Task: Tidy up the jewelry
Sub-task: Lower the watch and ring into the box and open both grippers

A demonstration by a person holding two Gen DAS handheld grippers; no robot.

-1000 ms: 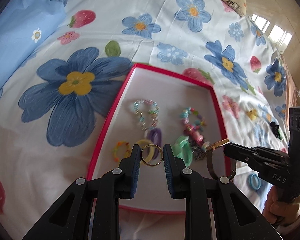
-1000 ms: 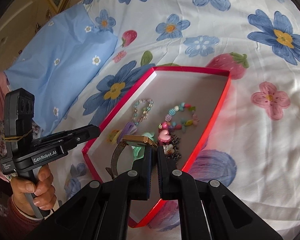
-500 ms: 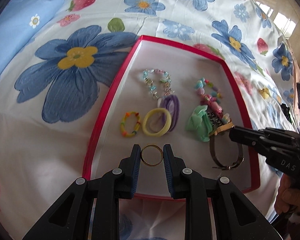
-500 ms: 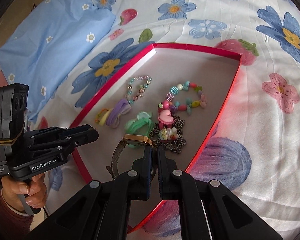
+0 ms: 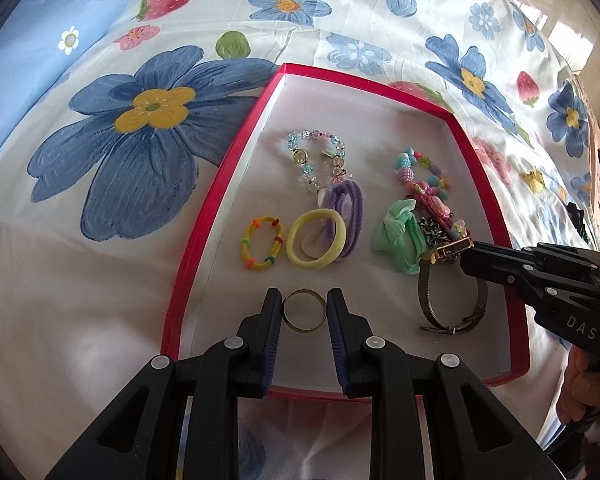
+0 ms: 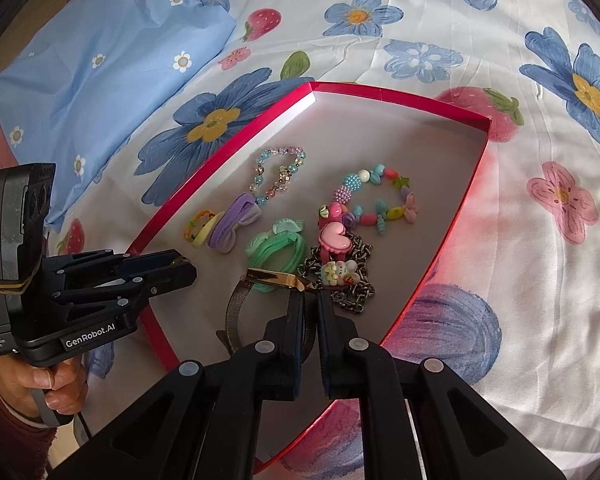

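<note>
Item: gold ring [image 5: 304, 315], pinched in my left gripper [image 5: 304, 312], low over the red box's [image 5: 204, 232] near edge. Watch [image 5: 448, 280] in my right gripper [image 6: 309, 300], near-right corner.

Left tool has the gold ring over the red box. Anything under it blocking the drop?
Nothing visible. The gold ring sits between the left tool fingers over bare lining at the near end of the red box; the yellow hair tie lies farther in.
</note>
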